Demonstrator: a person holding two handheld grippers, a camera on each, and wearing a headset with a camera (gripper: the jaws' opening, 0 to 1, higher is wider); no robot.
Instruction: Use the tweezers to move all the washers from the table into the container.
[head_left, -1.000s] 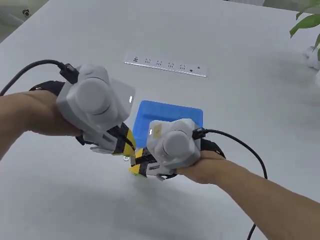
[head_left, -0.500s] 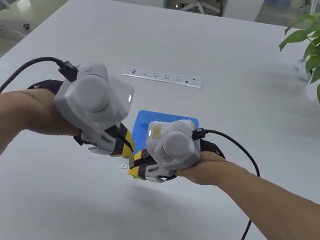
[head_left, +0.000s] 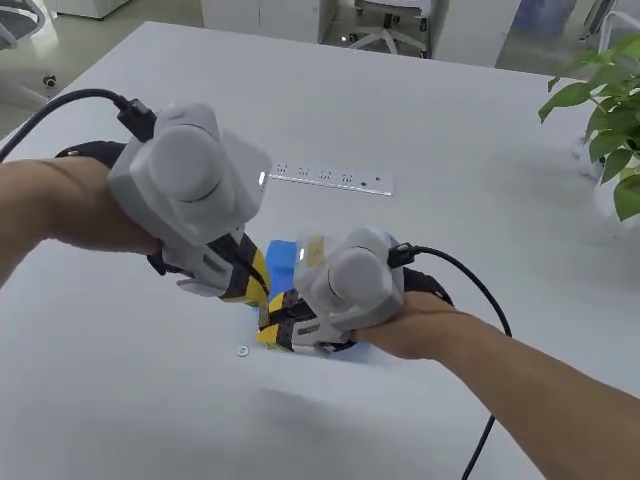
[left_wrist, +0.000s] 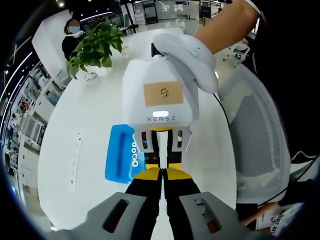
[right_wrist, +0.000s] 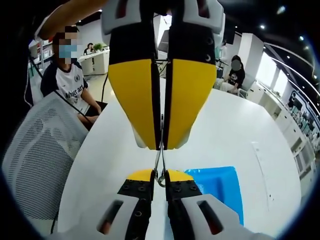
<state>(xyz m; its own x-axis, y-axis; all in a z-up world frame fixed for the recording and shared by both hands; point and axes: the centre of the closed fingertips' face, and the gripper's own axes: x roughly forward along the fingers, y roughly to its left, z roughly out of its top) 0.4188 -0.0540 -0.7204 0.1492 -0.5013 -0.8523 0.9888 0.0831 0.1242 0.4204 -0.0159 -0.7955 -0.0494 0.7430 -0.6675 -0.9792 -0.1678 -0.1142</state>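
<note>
Both tools are clamped on the same thing. The left gripper (left_wrist: 162, 172) has its yellow pads pressed together on 1 end of the tweezers (right_wrist: 160, 145), and the right gripper (right_wrist: 160, 178) pinches the other end, so the thin metal runs straight from 1 pair of jaws into the other. I cannot tell whether the tweezer tips carry anything.

In the head view, 1 washer (head_left: 243, 351) lies flat on the table (head_left: 450, 130), on the near left of the 2 grippers and apart from both. The blue container (head_left: 283, 254) sits just on their far side, mostly hidden behind them.

The main risk I see is in this 2-handed hold. If my hands roll or pull against each other, the tweezers could twist, bend or slide out of 1 grip. If 1 gripper lets go before the other has a square hold, the tool may swing or drop onto the table and knock the washer away. A crooked grip would also leave the tips misaligned. Then the flat washer would likely skid or flick off instead of lifting, and it could land far from the container.
</note>
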